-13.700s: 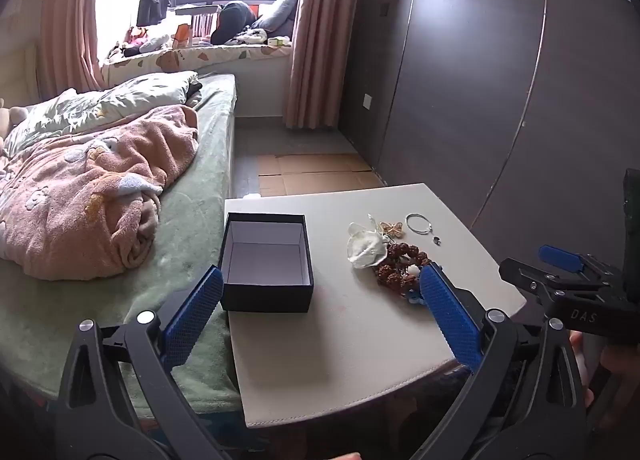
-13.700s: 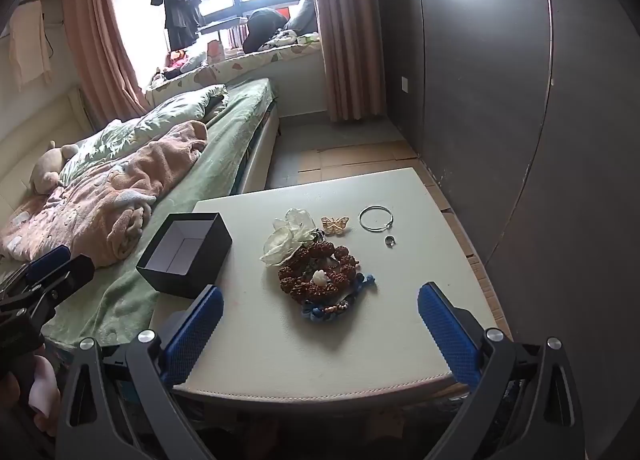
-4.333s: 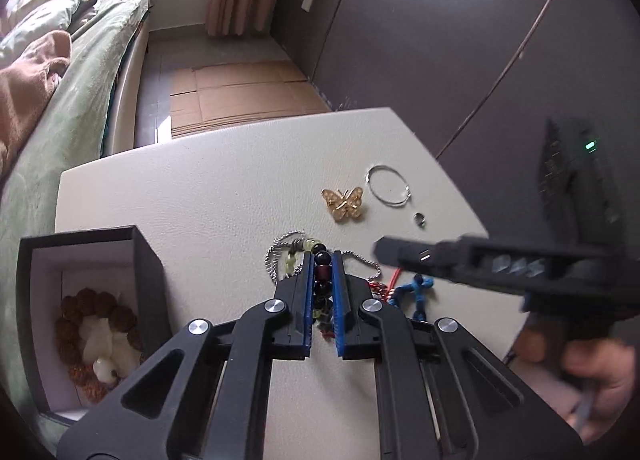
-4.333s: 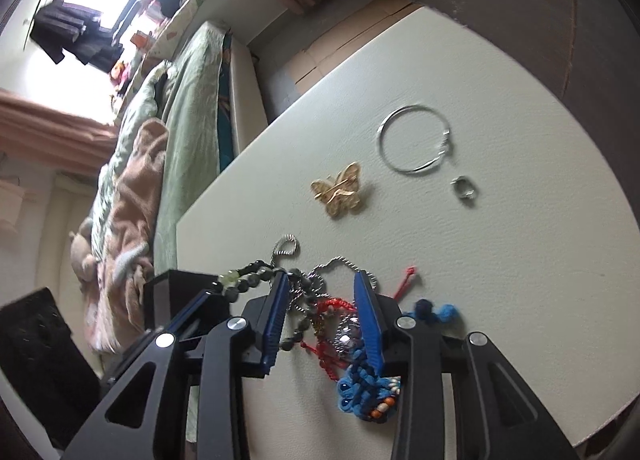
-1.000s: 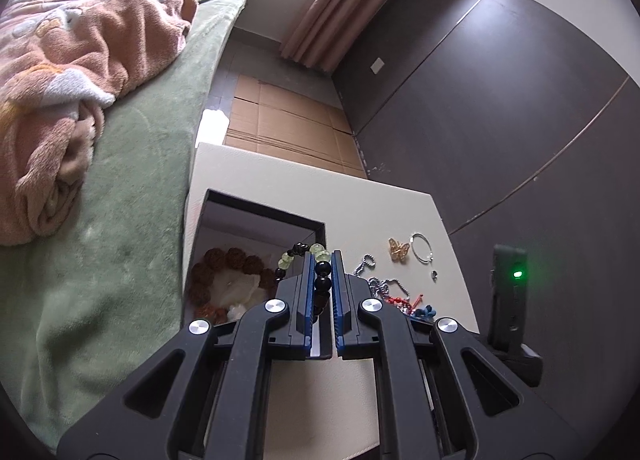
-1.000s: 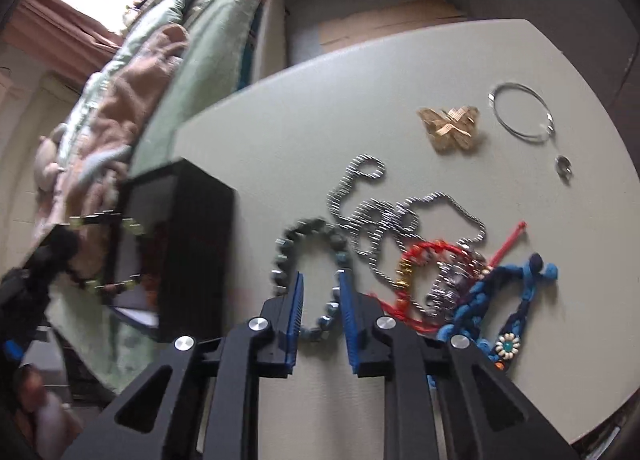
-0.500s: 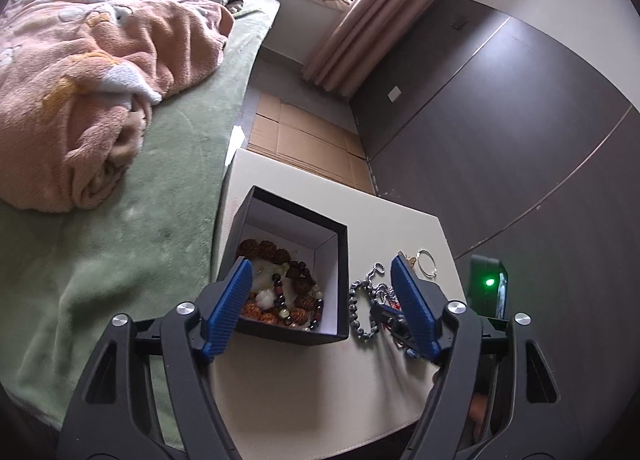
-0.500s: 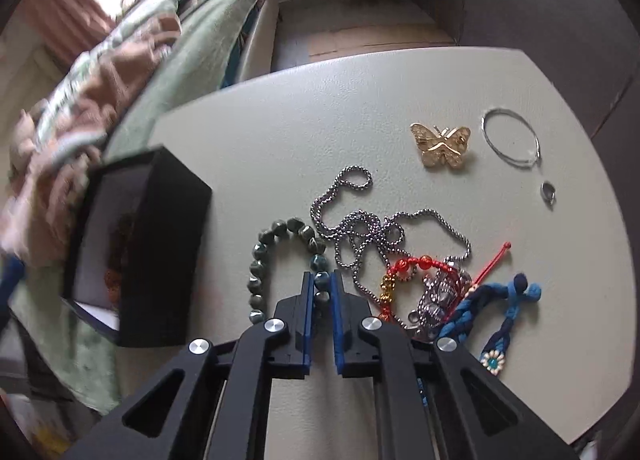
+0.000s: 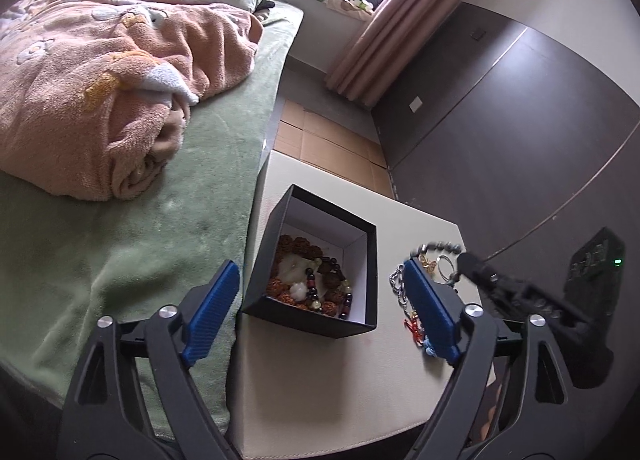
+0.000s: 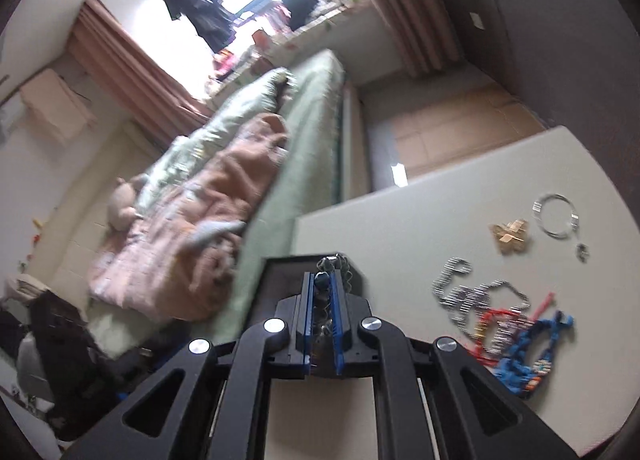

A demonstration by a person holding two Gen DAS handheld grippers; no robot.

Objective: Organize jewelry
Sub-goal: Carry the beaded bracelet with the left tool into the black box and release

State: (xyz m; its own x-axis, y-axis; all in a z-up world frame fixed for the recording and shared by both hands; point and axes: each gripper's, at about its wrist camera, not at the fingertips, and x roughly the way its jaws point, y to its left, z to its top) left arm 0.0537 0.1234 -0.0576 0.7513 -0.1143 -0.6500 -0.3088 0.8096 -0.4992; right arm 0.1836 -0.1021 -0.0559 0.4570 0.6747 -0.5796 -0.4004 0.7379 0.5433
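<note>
A black jewelry box point(image 9: 370, 278) stands open on the white table point(image 9: 328, 372), holding a brown bead bracelet and a dark bead bracelet point(image 9: 320, 288). My left gripper point(image 9: 320, 308) is open and empty, held above and in front of the box. My right gripper point(image 10: 321, 280) is shut on a grey-green bead bracelet point(image 10: 334, 264), lifted off the table beside the box point(image 10: 280, 272); it also shows in the left wrist view point(image 9: 448, 248). A silver chain point(image 10: 472, 292), red cord bracelet point(image 10: 496, 324), blue braided bracelet point(image 10: 532, 352), gold butterfly brooch point(image 10: 510, 236), silver hoop point(image 10: 556, 216) and small ring point(image 10: 582, 250) lie on the table.
A bed with a green cover point(image 9: 160, 220) and a pink blanket point(image 9: 100, 92) touches the table's left side. Dark wardrobe panels point(image 9: 520, 140) stand to the right. Cardboard point(image 9: 328, 144) lies on the floor beyond the table.
My right gripper has lifted the grey-green bead bracelet off the table and swung left toward the box. My left gripper opened and dropped the dark bead bracelet into the box.
</note>
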